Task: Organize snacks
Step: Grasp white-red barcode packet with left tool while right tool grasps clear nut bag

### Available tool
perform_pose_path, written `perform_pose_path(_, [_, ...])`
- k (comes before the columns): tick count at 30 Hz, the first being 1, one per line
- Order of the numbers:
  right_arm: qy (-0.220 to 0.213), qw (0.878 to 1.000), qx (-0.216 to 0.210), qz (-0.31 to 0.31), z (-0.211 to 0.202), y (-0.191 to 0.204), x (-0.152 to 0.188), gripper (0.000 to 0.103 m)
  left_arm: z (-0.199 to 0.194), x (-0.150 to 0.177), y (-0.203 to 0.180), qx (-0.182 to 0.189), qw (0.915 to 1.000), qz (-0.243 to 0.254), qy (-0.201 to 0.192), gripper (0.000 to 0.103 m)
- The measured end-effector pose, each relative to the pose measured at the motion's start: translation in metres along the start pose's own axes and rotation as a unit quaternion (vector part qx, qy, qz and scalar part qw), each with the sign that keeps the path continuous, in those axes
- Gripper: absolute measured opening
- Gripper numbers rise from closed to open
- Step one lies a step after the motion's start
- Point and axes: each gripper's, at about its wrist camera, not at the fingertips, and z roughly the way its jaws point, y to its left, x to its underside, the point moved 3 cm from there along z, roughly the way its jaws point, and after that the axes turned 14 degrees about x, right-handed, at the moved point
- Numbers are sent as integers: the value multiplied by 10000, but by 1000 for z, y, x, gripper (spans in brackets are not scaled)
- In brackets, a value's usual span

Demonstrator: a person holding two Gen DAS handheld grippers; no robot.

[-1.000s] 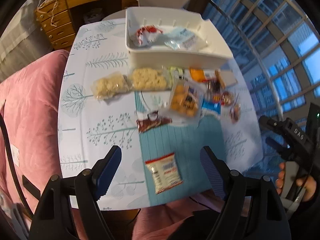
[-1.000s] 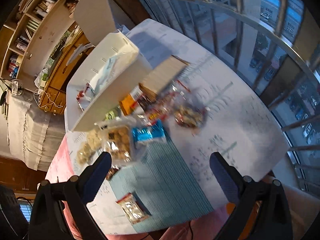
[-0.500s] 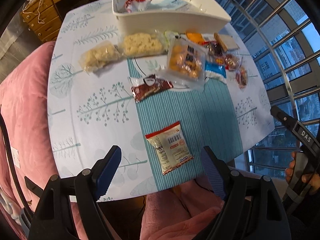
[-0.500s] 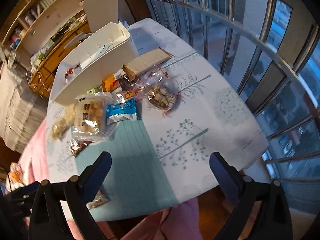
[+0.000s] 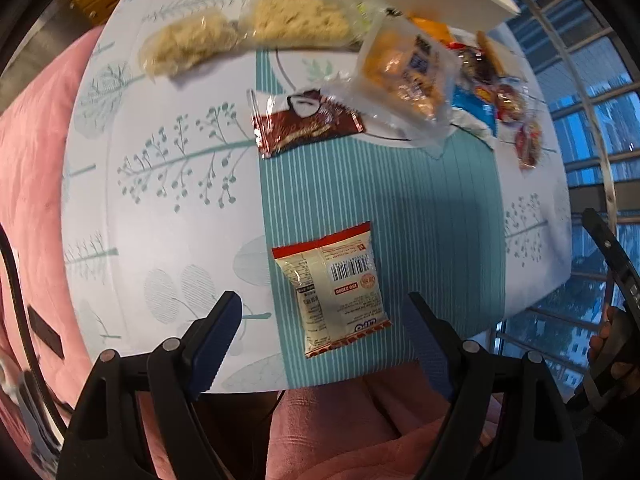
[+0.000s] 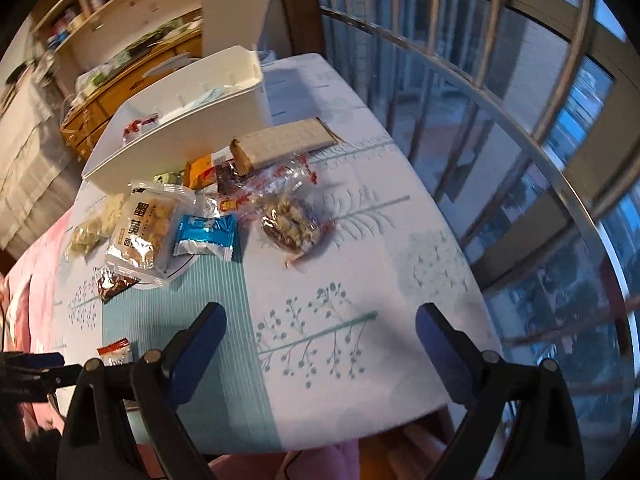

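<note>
My left gripper (image 5: 324, 334) is open and points straight down above a red-and-white snack packet (image 5: 334, 288) near the table's front edge; the packet lies between the two blue pads, untouched. Farther back lie a dark red packet (image 5: 304, 122), a clear bag of orange crackers (image 5: 408, 72), two pale noodle bags (image 5: 240, 34), a blue packet (image 6: 206, 234) and a nut bag (image 6: 292, 222). A white bin (image 6: 180, 128) holds a couple of packets. My right gripper (image 6: 320, 350) is open over bare tablecloth, holding nothing.
The round table (image 5: 168, 200) has a tree-print cloth with a teal striped middle. Pink cushions (image 5: 28, 184) lie to its left and front. Window bars (image 6: 520, 120) run along the right side. A wooden dresser (image 6: 132, 80) and shelves stand beyond the bin. A brown bar (image 6: 284, 142) leans by the bin.
My left gripper has come down toward the red-and-white packet, which now looks larger and sits between its pads. The right gripper has rolled and shifted, so the table sits more level in its view.
</note>
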Motion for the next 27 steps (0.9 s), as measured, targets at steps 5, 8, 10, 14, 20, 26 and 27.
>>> perform_pose_path(5, [-172, 9981, -266, -531, 15, 4, -9, 95, 18, 1, 6, 25, 9988, -490, 12, 81])
perform_pose_path(8, [-194, 9954, -380, -862, 28, 6, -14, 92, 26, 1, 10, 54, 9971, -764, -40, 81])
perform_pose_path(10, [-172, 9928, -445, -1099, 37, 8, -18, 90, 31, 1, 12, 52, 9958, -905, -94, 81])
perform_pose_path(14, [-135, 9877, -610, -1431, 52, 12, -24, 88, 41, 5, 17, -8, 9934, -1139, -96, 81])
perform_pose_path(20, [-70, 9768, -897, -1944, 73, 23, -32, 77, 57, 12, 18, -81, 9888, -1486, -90, 81])
perform_pose_path(26, [-19, 9696, -1072, -2198, 88, 31, -39, 72, 71, 17, 18, -241, 9869, -1593, -45, 81])
perform_pose_path(27, [-21, 9684, -1096, -2239, 90, 33, -40, 71, 72, 17, 18, -272, 9868, -1597, -35, 81])
